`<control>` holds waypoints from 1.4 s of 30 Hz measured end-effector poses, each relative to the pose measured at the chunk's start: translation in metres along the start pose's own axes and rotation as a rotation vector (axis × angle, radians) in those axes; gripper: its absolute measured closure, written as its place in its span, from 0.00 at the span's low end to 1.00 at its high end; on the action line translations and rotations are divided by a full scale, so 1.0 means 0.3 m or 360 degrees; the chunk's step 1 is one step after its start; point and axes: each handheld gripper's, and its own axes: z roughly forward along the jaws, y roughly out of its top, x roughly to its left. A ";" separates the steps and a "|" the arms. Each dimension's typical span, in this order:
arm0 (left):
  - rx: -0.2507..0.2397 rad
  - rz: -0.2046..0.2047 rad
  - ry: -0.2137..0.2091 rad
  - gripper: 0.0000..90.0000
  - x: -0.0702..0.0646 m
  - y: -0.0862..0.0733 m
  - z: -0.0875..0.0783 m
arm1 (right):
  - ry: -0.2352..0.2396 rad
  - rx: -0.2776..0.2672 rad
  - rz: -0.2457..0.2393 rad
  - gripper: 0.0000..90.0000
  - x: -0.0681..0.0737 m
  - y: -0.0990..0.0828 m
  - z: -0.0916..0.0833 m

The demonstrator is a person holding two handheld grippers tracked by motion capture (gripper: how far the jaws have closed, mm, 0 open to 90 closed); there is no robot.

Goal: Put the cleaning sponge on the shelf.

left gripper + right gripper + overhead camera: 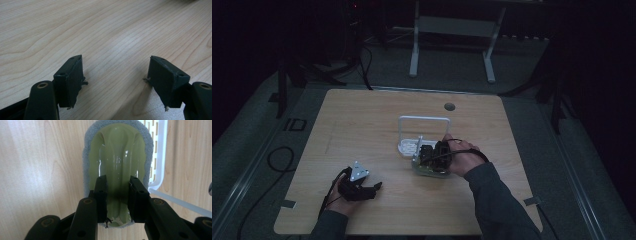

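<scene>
Leftward first, then right.
Left gripper (373,187): low over the bare wooden table (362,125); jaws spread wide apart, nothing between them; only wood grain ahead of them.
Right gripper (117,202): jaws closed in on the raised green handle of a scrubber (117,155); grey pad rims the handle and lies on the table.
White rack (160,157): just beside the scrubber, to the right of the right gripper's jaws; its frame stands upright beyond the right hand (462,157).
</scene>
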 end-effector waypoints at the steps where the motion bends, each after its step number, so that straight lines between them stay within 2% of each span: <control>1: 0.0000 0.0000 0.0000 0.32 0.000 0.000 0.000 | -0.0007 0.0004 -0.0004 0.79 -0.002 0.002 0.001; 7: 0.0001 0.0002 -0.0002 0.32 0.000 0.000 0.000 | -0.0036 -0.0019 -0.0002 0.79 -0.013 0.013 0.000; 15: 0.0002 0.0003 -0.0004 0.32 0.000 0.000 0.000 | -0.0104 0.0006 -0.0031 0.79 -0.019 0.031 0.005; 28: 0.0004 0.0008 -0.0005 0.32 0.000 0.001 0.000 | -0.0142 -0.0017 -0.0082 0.79 -0.027 0.081 0.003; 36: 0.0004 0.0008 -0.0007 0.32 0.000 0.001 0.000 | -0.0149 -0.0029 -0.0119 0.79 -0.042 0.084 0.022; 42: 0.0004 0.0008 -0.0007 0.32 0.000 0.001 0.000 | -0.0171 -0.0023 -0.0111 0.79 -0.058 0.084 0.034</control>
